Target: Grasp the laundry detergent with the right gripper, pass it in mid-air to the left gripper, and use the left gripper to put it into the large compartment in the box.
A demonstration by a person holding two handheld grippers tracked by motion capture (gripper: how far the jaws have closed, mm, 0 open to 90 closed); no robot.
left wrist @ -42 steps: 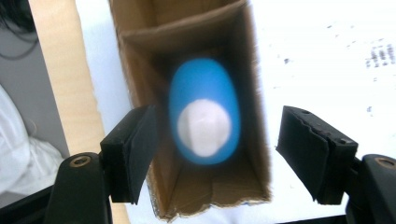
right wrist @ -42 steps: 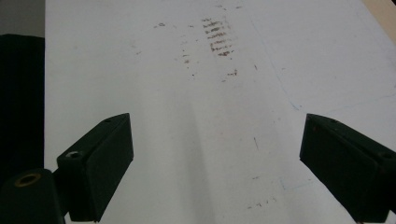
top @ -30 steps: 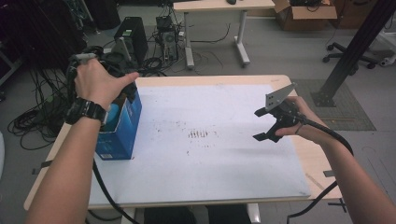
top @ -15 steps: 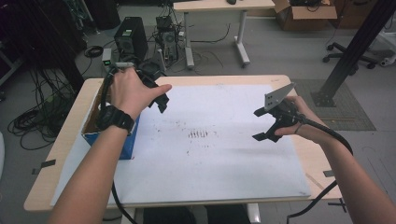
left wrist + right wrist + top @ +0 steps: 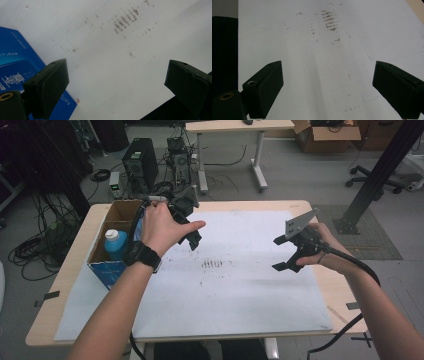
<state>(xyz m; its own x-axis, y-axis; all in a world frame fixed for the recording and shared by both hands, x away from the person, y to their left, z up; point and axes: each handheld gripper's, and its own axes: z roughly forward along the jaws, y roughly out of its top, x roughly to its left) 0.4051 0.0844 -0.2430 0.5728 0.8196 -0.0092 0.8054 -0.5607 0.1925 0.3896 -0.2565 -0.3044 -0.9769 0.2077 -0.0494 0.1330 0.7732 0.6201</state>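
An open blue cardboard box (image 5: 107, 270) stands at the table's left edge, with a blue bottle with a white cap (image 5: 116, 241) upright inside it. My left gripper (image 5: 193, 240) hovers over the white sheet (image 5: 240, 295) just right of the box. Its jaws have just been opening and stand wide, nothing between them (image 5: 116, 72); the blue box (image 5: 15, 67) lies at the lower left there. My right gripper (image 5: 279, 253) is held above the sheet's right part, open and empty (image 5: 327, 72).
Brown smudge marks (image 5: 212, 265) sit mid-sheet. The wooden table (image 5: 60, 285) borders the sheet on all sides. Behind the table the floor holds computer towers (image 5: 140, 167), cables and another desk (image 5: 230, 127).
My left hand has come away from the top of the blue box and moved right over the sheet. The box's inside and the bottle now show. The right hand has kept still.
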